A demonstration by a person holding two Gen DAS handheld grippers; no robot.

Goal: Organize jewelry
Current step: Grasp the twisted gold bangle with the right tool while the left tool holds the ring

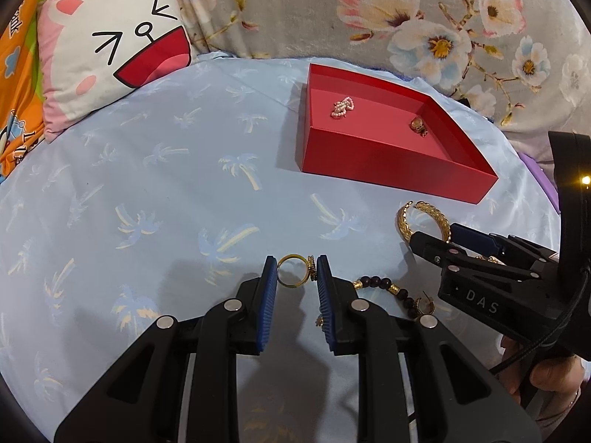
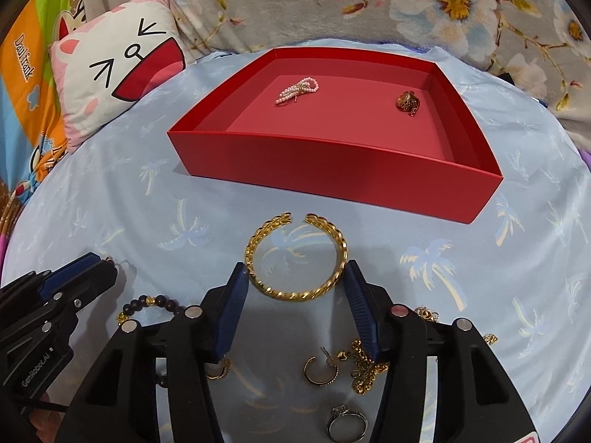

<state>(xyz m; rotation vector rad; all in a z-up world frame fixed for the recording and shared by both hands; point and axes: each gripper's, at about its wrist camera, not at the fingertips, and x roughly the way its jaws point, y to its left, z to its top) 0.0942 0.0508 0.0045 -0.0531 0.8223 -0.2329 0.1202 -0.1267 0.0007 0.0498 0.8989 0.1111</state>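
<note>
A gold ring (image 1: 293,271) lies on the blue sheet between the open jaws of my left gripper (image 1: 296,271). A gold open bangle (image 2: 297,256) lies between the open jaws of my right gripper (image 2: 295,277); it also shows in the left wrist view (image 1: 421,219). The red box (image 2: 332,170) holds a pearl piece (image 2: 298,90) and a gold piece (image 2: 406,101). A dark bead bracelet (image 2: 155,304), a gold hoop earring (image 2: 320,371), a gold chain (image 2: 364,367) and a silver ring (image 2: 345,422) lie near the right gripper.
A cat-face pillow (image 1: 110,55) leans at the back left. A floral blanket (image 1: 406,11) runs behind the box. The blue palm-print sheet (image 1: 147,184) covers the surface. My right gripper appears in the left wrist view (image 1: 491,273), low right.
</note>
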